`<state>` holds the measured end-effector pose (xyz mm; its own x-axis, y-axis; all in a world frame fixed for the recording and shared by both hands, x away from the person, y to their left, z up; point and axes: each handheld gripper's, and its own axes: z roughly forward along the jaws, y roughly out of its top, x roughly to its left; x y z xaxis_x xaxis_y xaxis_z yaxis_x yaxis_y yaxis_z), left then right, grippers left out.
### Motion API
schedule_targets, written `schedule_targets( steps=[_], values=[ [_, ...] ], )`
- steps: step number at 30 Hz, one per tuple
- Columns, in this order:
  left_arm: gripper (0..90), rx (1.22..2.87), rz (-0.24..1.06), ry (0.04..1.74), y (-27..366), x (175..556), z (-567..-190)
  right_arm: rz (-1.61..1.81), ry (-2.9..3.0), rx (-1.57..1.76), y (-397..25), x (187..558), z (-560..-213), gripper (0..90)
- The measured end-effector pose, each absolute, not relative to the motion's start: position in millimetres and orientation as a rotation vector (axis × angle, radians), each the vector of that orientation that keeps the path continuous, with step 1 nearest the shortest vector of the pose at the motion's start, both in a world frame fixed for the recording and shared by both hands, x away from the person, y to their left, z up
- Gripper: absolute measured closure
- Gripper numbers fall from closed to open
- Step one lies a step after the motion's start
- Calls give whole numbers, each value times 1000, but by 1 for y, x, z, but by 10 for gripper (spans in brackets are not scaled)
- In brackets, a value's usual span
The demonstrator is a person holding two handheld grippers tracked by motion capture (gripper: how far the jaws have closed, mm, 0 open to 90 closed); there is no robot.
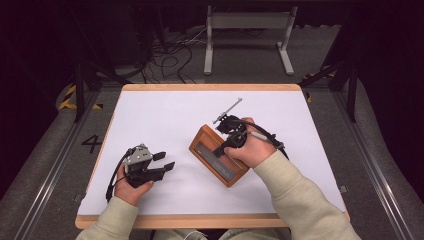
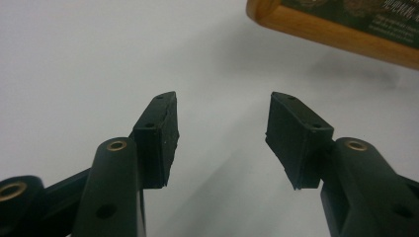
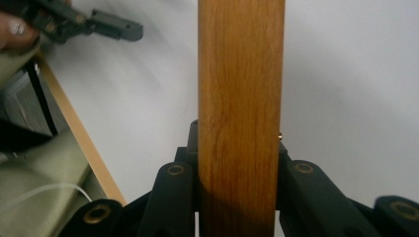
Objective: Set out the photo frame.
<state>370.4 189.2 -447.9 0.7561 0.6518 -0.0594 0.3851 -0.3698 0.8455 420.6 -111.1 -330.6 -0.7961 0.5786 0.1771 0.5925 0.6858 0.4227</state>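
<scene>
A wooden frame [image 1: 210, 152] with a dark glazed face lies slanted near the middle of the white table [image 1: 165, 115]. My right gripper [image 1: 226, 146] is shut on its right rim; in the right gripper view the wooden edge [image 3: 241, 98] stands upright with a black jaw on either side. My left gripper [image 1: 164, 161] rests at the left, open and holding nothing, pointing toward the frame. In the left gripper view its pads [image 2: 160, 133] stand wide apart over bare table, with the frame's corner [image 2: 336, 32] at the top right. The left gripper [image 3: 104, 24] is visible far off in the right gripper view.
A thin grey rod [image 1: 228, 110] juts out past the right gripper toward the table's back. The table has a wooden border [image 1: 210, 87]. Behind it on the floor are a white stand [image 1: 247, 35] and loose cables [image 1: 172, 55].
</scene>
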Motion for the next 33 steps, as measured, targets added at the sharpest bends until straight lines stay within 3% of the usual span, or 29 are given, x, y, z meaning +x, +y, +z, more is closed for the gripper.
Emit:
schedule_targets(
  steps=[9, 25, 33],
  values=[
    [463, 2004, 355, 785, 190, 371, -448, -510, -3085, -415, -110, 421, -320, 747],
    [463, 1997, 350, 792, 192, 370, -449, -363, -3048, 27, -102, 430, -352, 746],
    [463, 1997, 354, 796, 193, 368, -449, -367, -3026, 25, -97, 433, -357, 737]
  ],
)
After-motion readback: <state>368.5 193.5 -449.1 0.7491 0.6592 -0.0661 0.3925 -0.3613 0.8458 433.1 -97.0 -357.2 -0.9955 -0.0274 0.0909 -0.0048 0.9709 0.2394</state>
